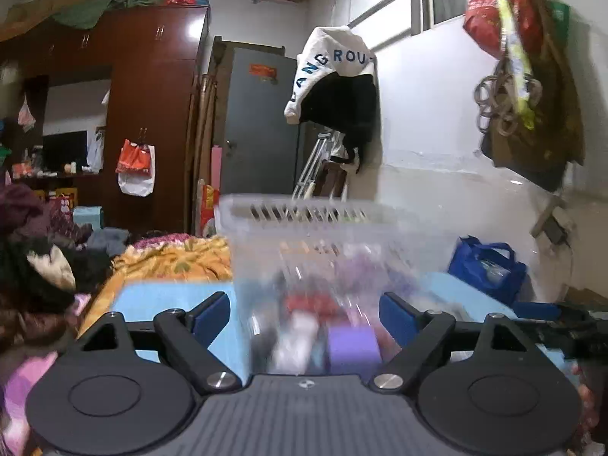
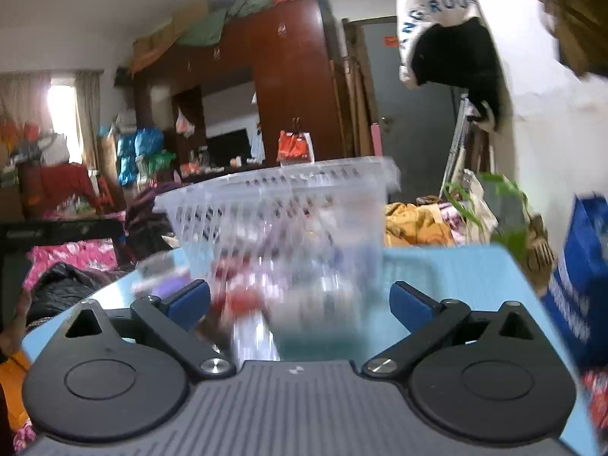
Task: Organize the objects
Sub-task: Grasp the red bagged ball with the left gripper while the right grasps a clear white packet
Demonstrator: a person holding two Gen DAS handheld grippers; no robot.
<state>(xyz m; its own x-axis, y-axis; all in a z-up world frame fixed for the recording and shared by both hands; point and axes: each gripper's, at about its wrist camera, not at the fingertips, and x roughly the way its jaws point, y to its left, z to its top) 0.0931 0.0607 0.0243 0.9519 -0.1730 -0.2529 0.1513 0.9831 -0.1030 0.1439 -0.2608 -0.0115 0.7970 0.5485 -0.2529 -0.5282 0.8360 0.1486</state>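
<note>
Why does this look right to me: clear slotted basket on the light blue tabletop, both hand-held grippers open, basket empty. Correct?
Not empty. The left wrist view shows blurred items through the wall of the clear slotted basket, a purple one and a red one among them. The rest holds: it sits on the light blue tabletop, and the left hand-held gripper and right hand-held gripper are open.

Basket on the table, wardrobe behind

The basket [image 1: 323, 235] stands on the table [image 1: 171, 296] holding blurred items; the wardrobe [image 1: 152, 114] stands behind, left of the door [image 1: 262, 121].

A lived-in home bedroom: a wooden wardrobe [image 1: 152, 114] at ten o'clock, a cluttered bed [image 1: 171, 262], and a hanging shirt [image 1: 334, 76].
</note>
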